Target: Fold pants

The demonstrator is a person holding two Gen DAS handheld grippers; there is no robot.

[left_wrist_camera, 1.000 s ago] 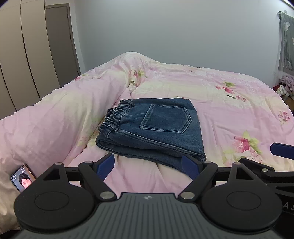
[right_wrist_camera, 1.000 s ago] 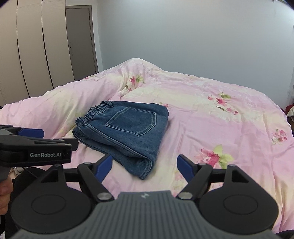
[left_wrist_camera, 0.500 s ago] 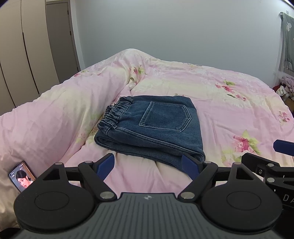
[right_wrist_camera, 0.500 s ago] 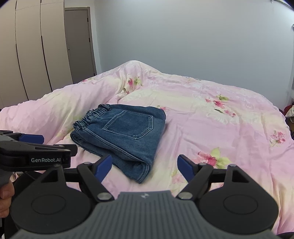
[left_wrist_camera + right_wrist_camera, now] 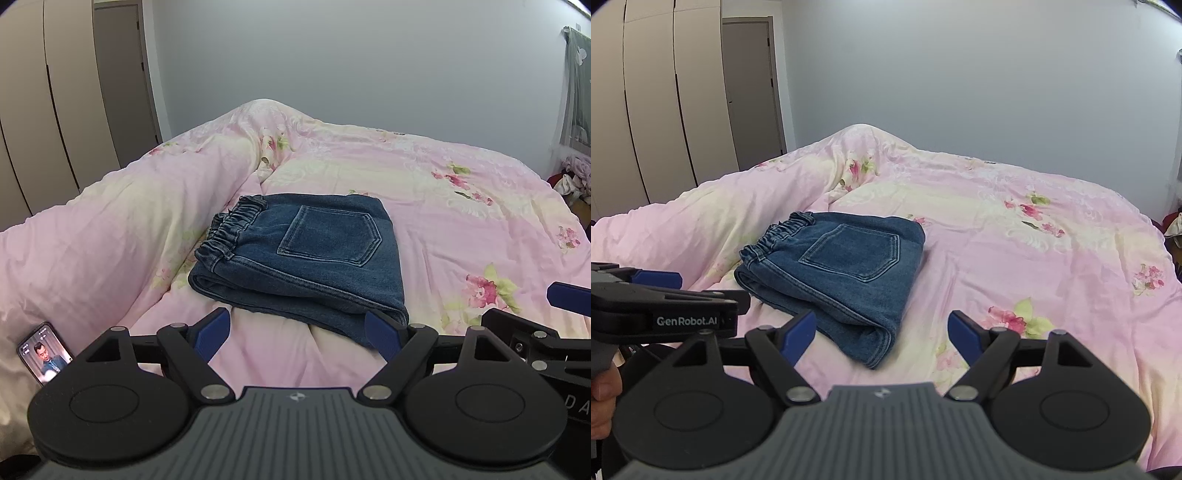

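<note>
Blue denim pants (image 5: 303, 254) lie folded into a compact rectangle on the pink floral bedspread (image 5: 461, 206), back pocket up, elastic waistband to the left. They also show in the right wrist view (image 5: 838, 273). My left gripper (image 5: 299, 330) is open and empty, just short of the pants' near edge. My right gripper (image 5: 882, 330) is open and empty, near the pants' front right corner. Each gripper shows at the edge of the other's view: the right one (image 5: 546, 332) and the left one (image 5: 665, 306).
A phone (image 5: 44, 352) with a lit screen lies on the bedspread at the near left. Wardrobe doors (image 5: 657, 110) and a door stand at the left. Clothes and a curtain (image 5: 576, 92) are at the far right beside the bed.
Both grippers have drawn back and risen slightly from the folded pants, which look a bit farther away. The pants have not moved. Both grippers stay open.
</note>
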